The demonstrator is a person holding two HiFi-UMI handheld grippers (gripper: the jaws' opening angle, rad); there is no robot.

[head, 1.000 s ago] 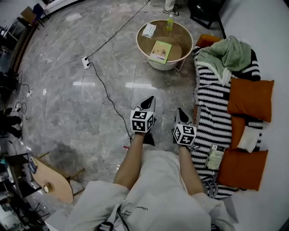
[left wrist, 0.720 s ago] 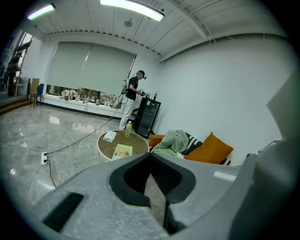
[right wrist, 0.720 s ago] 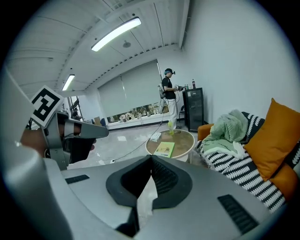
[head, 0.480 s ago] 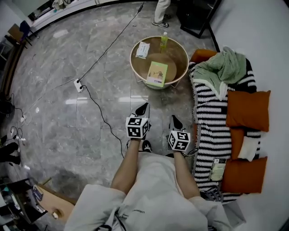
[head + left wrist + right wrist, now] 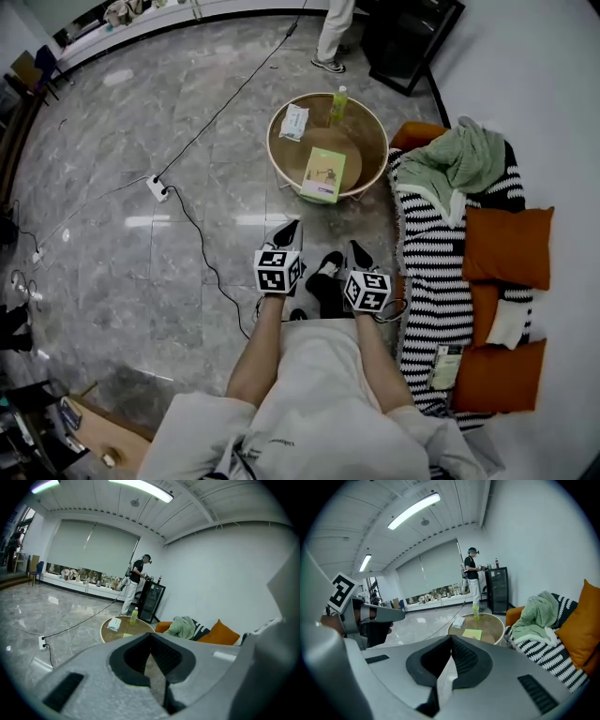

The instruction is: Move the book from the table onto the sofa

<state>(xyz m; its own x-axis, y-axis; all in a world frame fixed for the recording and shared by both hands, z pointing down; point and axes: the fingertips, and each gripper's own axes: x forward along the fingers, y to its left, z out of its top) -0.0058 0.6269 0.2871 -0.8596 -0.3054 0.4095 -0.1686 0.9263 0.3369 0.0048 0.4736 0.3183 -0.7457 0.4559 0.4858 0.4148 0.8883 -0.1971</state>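
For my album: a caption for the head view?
Left gripper and right gripper, jaws shut, face the book on a round table beside a striped sofa.

Bright, even indoor light from ceiling strip lights point(image 5: 143, 490), blown out white. Glossy floor point(image 5: 112, 141) carries pale glare streaks; shadows soft and faint. Strong fisheye bend in all views, black vignette round both gripper views. Left gripper point(image 5: 150, 637) and right gripper point(image 5: 451, 637) fill the lower frame close to the lens, soft-focus; room behind sharp. Head view crisp in the centre, stretched at the edges.
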